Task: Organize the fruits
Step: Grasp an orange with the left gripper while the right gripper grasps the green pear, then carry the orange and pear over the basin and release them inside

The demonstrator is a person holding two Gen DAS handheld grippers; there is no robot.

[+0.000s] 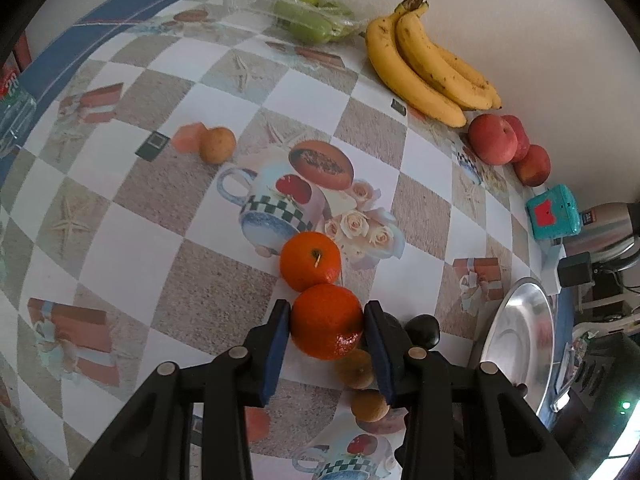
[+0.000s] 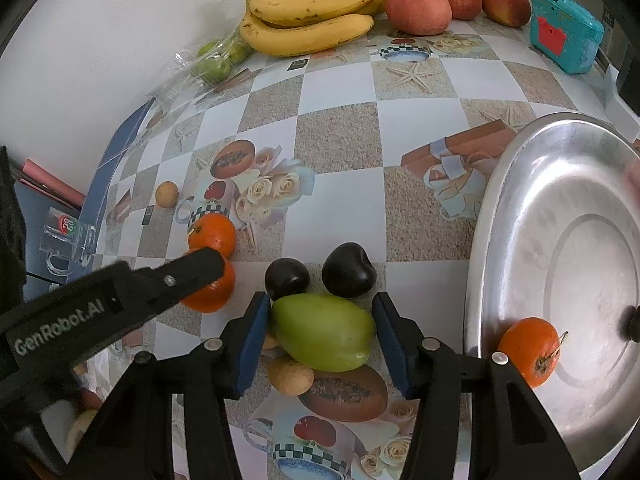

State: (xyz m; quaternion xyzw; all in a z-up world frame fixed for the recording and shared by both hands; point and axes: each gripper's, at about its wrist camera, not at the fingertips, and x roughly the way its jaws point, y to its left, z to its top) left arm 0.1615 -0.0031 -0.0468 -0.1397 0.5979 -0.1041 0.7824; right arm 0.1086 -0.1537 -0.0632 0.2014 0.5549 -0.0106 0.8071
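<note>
My left gripper [image 1: 327,306] is shut on an orange tangerine [image 1: 326,322], with a blue pad pressed on each side. A second tangerine [image 1: 310,262] touches it just beyond. The right wrist view shows the same grip from the side, the left gripper [image 2: 200,270] on its tangerine [image 2: 210,298]. My right gripper [image 2: 320,299] straddles a green mango-like fruit [image 2: 324,332] lying on the tablecloth. Its left pad is against the fruit and the right pad stands a sliver off. A third tangerine [image 2: 528,350] lies in the metal plate [image 2: 492,200].
Two dark plums [image 2: 286,278] [image 2: 348,270] lie just past the green fruit, with a small brown fruit [image 2: 290,376] under it. Bananas [image 2: 312,12], red apples [image 2: 418,8], bagged green fruits [image 2: 212,66] and a teal box [image 2: 564,36] line the wall. A glass mug [image 2: 68,240] stands at the left edge.
</note>
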